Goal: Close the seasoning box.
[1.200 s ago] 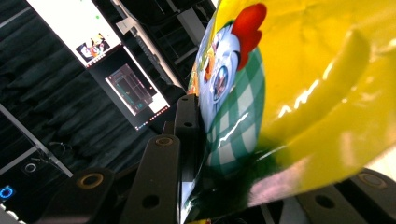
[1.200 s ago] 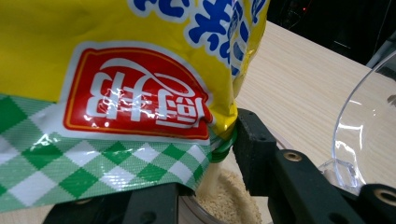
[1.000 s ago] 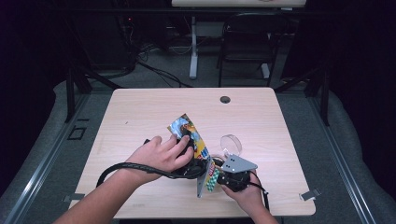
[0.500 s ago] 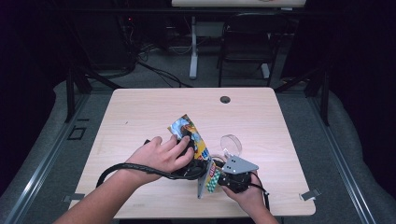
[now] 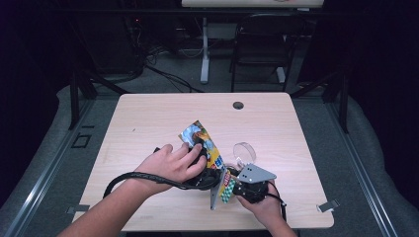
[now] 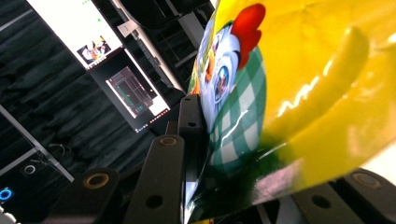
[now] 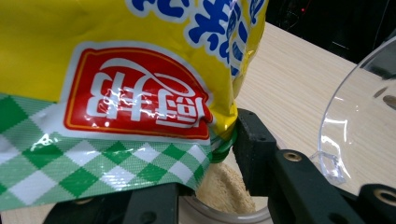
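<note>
your 2 grippers grip 1 yellow seasoning bag [image 5: 205,148]: left gripper [image 5: 200,163] pinches its upper end, right gripper [image 5: 228,186] its checked lower end, above the clear bowl [image 7: 359,135] beside your right fingers [image 7: 254,140].

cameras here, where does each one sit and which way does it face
High view: above the person's side, looking forward and down on the table; forearms, left hand and right hand show.
Left gripper view: on the left gripper, looking along its black jaws at the bag.
Right gripper view: on the right gripper, facing the bag's bottom and a clear bowl.
All share the bag.
</note>
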`<state>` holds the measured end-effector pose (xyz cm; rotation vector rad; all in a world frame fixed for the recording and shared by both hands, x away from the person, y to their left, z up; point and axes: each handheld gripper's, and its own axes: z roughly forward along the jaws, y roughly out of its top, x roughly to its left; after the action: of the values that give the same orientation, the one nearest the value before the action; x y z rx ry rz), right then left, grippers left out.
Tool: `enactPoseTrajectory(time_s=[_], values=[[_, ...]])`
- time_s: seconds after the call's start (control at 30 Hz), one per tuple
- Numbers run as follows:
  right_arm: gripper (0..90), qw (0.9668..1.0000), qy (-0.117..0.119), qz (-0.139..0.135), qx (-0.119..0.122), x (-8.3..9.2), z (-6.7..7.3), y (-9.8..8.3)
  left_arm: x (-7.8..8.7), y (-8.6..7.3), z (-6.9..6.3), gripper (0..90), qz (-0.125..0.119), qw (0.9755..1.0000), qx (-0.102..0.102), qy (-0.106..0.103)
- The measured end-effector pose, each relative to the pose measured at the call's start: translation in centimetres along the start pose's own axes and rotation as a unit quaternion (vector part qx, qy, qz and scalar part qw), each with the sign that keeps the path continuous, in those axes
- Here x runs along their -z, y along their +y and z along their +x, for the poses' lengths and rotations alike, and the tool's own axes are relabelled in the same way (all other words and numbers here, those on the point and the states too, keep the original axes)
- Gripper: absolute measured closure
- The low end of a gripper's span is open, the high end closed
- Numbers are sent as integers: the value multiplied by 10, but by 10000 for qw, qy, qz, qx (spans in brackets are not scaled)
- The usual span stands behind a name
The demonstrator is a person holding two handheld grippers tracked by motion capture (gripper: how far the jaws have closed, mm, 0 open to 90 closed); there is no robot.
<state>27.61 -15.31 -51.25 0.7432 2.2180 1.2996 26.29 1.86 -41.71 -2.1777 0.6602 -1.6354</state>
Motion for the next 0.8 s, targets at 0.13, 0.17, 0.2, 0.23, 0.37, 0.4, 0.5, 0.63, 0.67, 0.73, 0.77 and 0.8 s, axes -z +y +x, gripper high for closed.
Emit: enactPoseTrajectory(time_s=[0.13,0.17,0.2,0.23,0.37,0.4,0.5,0.63,0.67,0.73,0.77,0.8], values=[[705,10000,-16,1,17,-1,-1,0,-1,0,-1,789,6,10000,12,-11],[705,10000,-9,-10,10,-2,-1,0,-1,0,-1,789,8,10000,18,-19],[705,10000,-25,-6,19,-2,-1,0,-2,0,-1,790,3,10000,25,-26],[705,10000,-21,-4,19,-2,-1,0,-2,0,0,790,3,10000,28,-30],[705,10000,-14,-4,14,-2,-1,1,-1,0,1,789,12,10000,10,-22],[705,10000,-14,-2,16,-2,-1,1,-1,0,1,790,15,10000,-1,-19],[705,10000,-12,3,29,-2,0,0,0,1,2,789,21,10000,-31,-7],[705,10000,-2,-8,27,-1,-1,0,0,2,2,789,8,10000,-19,-3],[705,10000,-2,-8,27,-1,-1,0,0,2,2,789,7,10000,-18,4],[705,10000,-16,-1,23,0,-1,0,0,2,3,789,16,10000,-34,3],[705,10000,-12,-1,21,0,-1,0,0,2,3,790,12,10000,-31,5],[705,10000,-10,-7,14,0,-1,0,1,2,3,790,12,10000,-26,-2]])
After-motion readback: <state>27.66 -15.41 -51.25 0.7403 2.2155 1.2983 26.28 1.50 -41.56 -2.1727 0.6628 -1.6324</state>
